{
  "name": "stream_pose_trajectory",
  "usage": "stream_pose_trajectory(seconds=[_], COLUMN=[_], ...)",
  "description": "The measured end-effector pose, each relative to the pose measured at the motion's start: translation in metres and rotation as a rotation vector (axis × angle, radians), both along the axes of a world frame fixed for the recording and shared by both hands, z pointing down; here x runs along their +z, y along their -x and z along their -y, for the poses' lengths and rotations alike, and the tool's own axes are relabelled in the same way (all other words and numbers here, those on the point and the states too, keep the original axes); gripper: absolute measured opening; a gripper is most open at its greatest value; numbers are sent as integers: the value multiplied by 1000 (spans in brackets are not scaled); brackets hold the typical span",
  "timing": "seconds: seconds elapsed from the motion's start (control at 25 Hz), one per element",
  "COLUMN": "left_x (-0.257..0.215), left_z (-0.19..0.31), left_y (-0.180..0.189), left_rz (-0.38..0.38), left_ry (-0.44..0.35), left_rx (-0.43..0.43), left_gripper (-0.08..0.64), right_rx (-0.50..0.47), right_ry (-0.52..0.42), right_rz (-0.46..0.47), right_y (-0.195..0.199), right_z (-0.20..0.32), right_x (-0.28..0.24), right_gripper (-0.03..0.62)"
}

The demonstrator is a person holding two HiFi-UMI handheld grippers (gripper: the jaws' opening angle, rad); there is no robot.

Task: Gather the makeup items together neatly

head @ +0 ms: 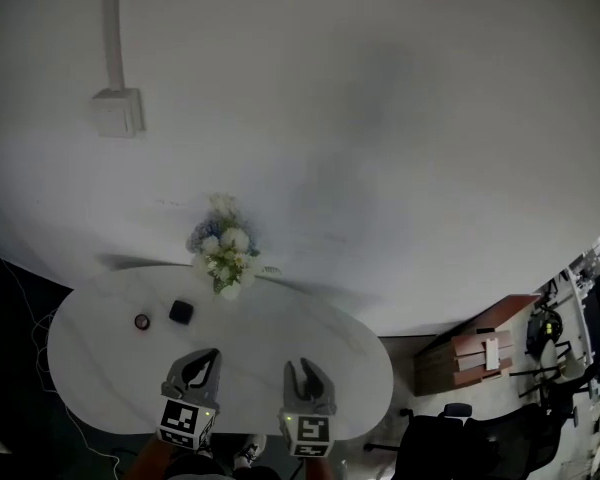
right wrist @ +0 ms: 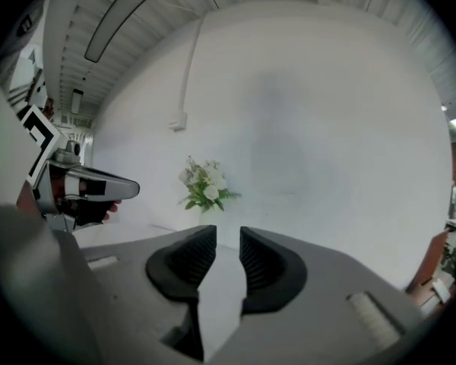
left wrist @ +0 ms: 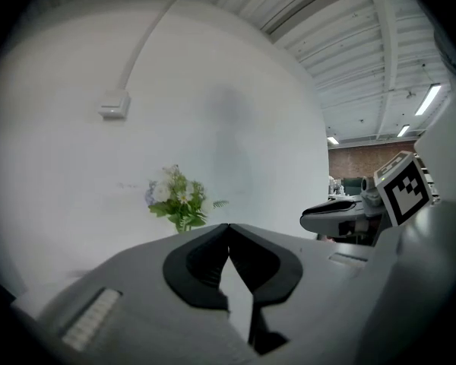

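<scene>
Head view: my left gripper (head: 206,356) is clenched on nothing and my right gripper (head: 299,365) stands slightly parted and empty. Both are low in frame over the table (head: 350,368). The black case (head: 181,312) and round pot (head: 141,321) sit near each other at left of centre, probably already grouped.

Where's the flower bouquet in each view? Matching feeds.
Head view: flower bouquet, left of centre, at the table's far edge.
Left gripper view: bouquet left of centre, around mid-height.
Right gripper view: bouquet just left of centre.
Shared landmark: wall box, up-left of it everywhere.
</scene>
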State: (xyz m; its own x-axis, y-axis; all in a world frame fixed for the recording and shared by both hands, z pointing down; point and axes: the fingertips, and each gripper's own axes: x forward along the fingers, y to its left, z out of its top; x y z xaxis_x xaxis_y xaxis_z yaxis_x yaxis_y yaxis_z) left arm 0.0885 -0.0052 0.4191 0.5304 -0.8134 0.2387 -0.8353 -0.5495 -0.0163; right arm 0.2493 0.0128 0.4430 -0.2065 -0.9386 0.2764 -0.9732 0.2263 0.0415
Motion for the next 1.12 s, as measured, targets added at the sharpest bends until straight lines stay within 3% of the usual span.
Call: stream_pose_trajectory(seconds=[0.4,0.84,1.12], left_x=[-35,-32,-20], left_z=[-2,-7,-12], left_y=[44,70,123], left_rz=[-12,-11,10], left_ry=[-59,-50,-30], left_rx=[-80,-141,-248], left_gripper=[11,11,11], right_rx=[-102,-186,-313], right_ry=[-66,-64,-54], right_rz=[11,7,24], right_y=[59,88,147], right_z=[-4,6,16], right_x=[-33,-35,-29], right_gripper=[12,11,11])
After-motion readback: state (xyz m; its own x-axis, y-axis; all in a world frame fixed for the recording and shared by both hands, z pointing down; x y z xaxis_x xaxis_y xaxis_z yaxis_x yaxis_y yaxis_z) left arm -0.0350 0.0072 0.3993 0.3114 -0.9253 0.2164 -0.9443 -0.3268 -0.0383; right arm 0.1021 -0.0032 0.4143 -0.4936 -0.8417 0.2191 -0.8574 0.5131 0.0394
